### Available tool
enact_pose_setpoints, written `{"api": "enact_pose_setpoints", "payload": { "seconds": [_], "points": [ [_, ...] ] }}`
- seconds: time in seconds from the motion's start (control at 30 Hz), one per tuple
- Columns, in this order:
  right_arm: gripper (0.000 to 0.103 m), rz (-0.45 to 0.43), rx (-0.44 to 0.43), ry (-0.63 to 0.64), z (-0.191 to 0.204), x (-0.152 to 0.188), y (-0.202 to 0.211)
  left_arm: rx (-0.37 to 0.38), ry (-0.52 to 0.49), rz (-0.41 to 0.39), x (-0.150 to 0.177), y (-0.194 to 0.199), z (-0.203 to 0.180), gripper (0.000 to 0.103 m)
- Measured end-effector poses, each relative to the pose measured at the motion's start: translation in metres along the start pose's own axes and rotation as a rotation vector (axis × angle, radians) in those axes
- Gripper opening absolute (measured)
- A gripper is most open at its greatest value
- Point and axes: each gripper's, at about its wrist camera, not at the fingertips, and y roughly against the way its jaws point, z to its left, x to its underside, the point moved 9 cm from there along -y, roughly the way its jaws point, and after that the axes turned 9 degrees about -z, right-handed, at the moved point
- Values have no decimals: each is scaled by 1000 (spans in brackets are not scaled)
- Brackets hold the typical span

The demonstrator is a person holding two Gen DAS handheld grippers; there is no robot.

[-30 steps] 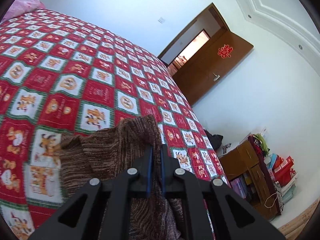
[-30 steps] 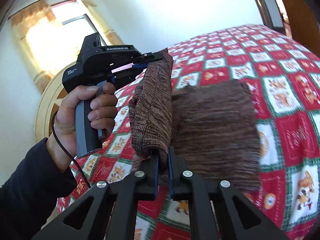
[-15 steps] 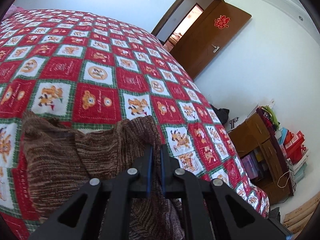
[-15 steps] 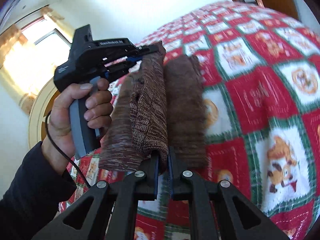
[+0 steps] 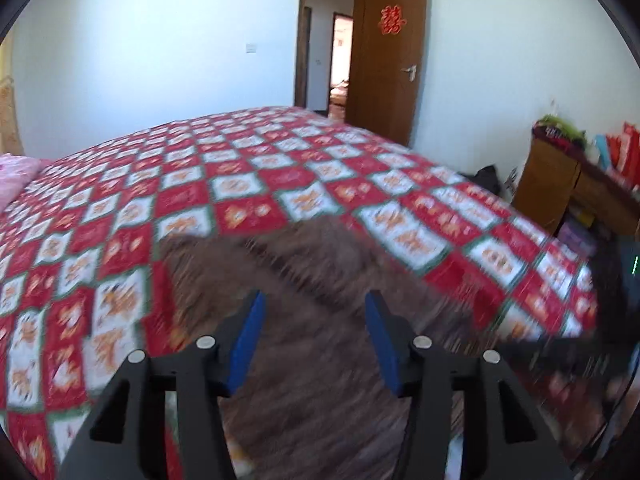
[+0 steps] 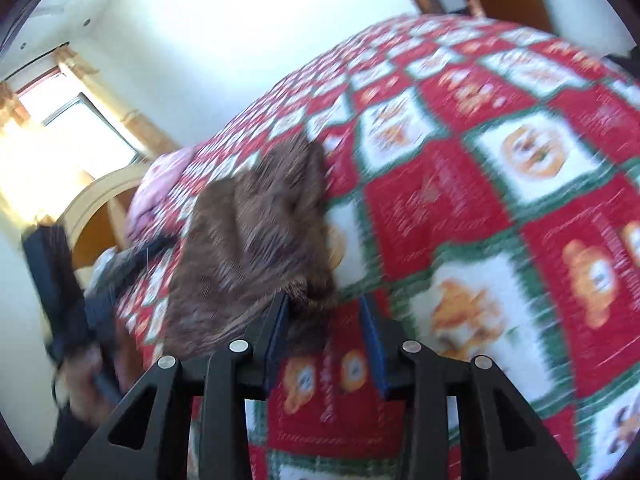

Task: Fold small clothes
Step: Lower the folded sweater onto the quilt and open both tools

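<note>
With both sets of jaws opening and no cloth pressed between the pads, the brown knit garment (image 6: 256,240) lies released on the red-and-white checked bedspread (image 6: 500,208), so what matters next is where it sits relative to each tool. In the right wrist view the right gripper (image 6: 324,332) stands just beside the garment's near corner: the cloth reaches to the left blue pad and a bit of its edge hangs in the gap, but nothing is pinched. From there the garment runs up and to the left, away from that gripper, so its long axis goes roughly from this near corner toward the far end by the pink pillow (image 6: 160,184). In the left wrist view the left gripper (image 5: 312,336) hangs over the garment (image 5: 304,280), fabric filling the space between and ahead of its parted pads without contact that I can confirm; blur hides the edges. There the cloth spreads ahead and to the left, across the bed toward the door (image 5: 388,64). Both grippers are close; the left looks nearer the middle, the right nearer a corner. The left gripper's body is a dark blur at the left of the right view, too smeared to read. Judgement: the piece looks folded at least once, layers doubled; the next regrip would likely go to a short end to fold along the long axis. Exact outline is uncertain.
</note>
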Motion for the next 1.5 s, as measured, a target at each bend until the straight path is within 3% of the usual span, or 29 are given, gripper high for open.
{"api": "enact_pose_setpoints", "payload": {
  "seconds": [0.13,0.23,0.37,0.5,0.63,0.7,0.77,0.87,0.97,1.03,1.2,1.33,1.5],
  "points": [
    [37,-44,27,129,30,-27,-11,-67,29,85,54,-2,23,55],
    [37,-50,-8,195,65,-45,-25,-76,43,84,58,3,26,60],
    [37,58,-36,339,108,-51,-88,-85,89,138,73,-5,33,69],
    [37,195,133,411,92,-44,-164,-68,163,145,75,-8,40,76],
    [38,170,217,396,91,-64,-183,-73,154,132,77,-6,38,76],
    [40,136,205,402,107,-67,-174,-59,181,123,77,-5,41,76],
    [40,111,149,470,134,-61,-168,-49,201,111,79,-2,42,76],
    [40,149,69,600,171,-35,-181,-32,227,92,78,1,43,76],
    [39,215,142,678,172,-13,-214,-7,254,83,77,1,45,76],
    [39,190,160,680,168,-16,-229,5,274,84,78,1,47,76],
    [40,219,90,596,163,-25,-206,9,278,82,77,1,46,76],
    [43,129,24,460,139,-40,-146,7,289,67,76,4,50,77],
    [43,117,18,445,97,-22,-80,-1,340,41,76,9,57,84]
  ]
}}
